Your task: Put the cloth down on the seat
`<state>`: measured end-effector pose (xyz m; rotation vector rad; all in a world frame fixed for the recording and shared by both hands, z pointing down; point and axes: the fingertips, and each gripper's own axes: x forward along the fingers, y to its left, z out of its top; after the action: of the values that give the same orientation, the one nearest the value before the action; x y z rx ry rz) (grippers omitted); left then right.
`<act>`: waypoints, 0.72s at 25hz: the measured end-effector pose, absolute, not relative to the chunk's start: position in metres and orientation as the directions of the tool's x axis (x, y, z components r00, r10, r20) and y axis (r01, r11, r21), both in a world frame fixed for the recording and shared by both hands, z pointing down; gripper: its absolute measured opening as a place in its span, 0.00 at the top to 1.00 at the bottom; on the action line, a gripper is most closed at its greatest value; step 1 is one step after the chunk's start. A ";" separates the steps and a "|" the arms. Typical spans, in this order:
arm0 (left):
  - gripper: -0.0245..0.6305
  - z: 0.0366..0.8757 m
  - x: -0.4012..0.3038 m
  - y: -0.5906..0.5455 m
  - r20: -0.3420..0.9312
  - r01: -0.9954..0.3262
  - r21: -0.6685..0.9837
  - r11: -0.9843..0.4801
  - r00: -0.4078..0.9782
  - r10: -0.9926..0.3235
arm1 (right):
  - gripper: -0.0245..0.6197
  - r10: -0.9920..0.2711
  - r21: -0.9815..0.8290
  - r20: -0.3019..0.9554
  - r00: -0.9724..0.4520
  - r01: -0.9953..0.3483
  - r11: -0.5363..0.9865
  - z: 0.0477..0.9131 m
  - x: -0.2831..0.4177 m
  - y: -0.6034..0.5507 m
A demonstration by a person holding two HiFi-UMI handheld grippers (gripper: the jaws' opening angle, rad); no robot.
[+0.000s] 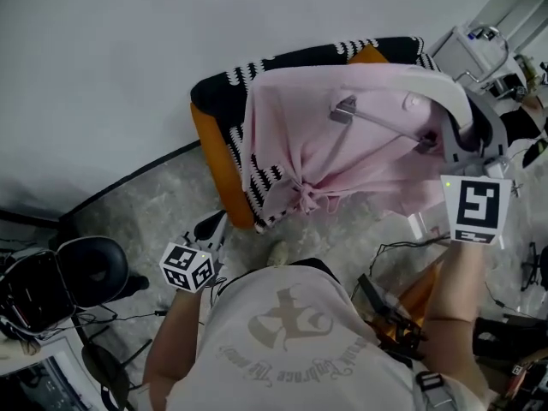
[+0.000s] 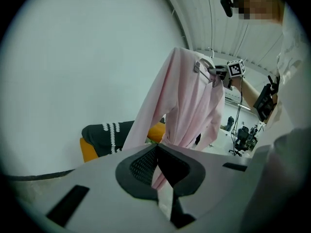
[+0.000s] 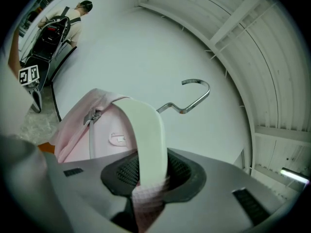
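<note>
A pink cloth point(image 1: 325, 144) hangs on a hanger whose metal hook point(image 1: 342, 110) lies across it, above the orange seat point(image 1: 214, 161) with its black-and-white knitted cover point(image 1: 224, 86). My right gripper point(image 1: 435, 139) is shut on the hanger's cream shoulder point(image 3: 146, 130), with pink fabric pinched in the jaws point(image 3: 146, 178). In the left gripper view the cloth point(image 2: 189, 101) dangles in the air over the seat point(image 2: 99, 132). My left gripper point(image 1: 211, 226) is low at the seat's near corner, apart from the cloth, its jaws point(image 2: 155, 149) closed on nothing.
A white wall stands behind the seat. A black swivel chair point(image 1: 90, 268) sits at the left and cables point(image 1: 394, 255) trail over the speckled floor. Benches with equipment point(image 1: 488, 54) fill the far right. A person point(image 3: 73, 13) stands in the background.
</note>
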<state>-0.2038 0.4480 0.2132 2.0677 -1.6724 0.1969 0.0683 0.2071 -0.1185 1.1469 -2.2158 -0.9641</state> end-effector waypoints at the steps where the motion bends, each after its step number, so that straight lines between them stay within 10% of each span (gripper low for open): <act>1: 0.95 0.212 -0.201 0.442 0.396 -0.951 0.268 -0.155 0.255 -0.882 | 0.77 -0.837 0.759 0.080 -0.541 -0.512 0.403 -0.120 0.070 0.202; 18: 0.95 0.238 -0.212 0.354 0.421 -0.911 0.336 -0.239 0.372 -0.827 | 0.77 -0.859 0.704 0.121 -0.498 -0.567 0.428 -0.112 0.023 0.097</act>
<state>-0.2120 0.3537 0.2379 2.1108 -1.4954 0.2098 0.0234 0.0971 -0.1123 1.2046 -2.2176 -0.8322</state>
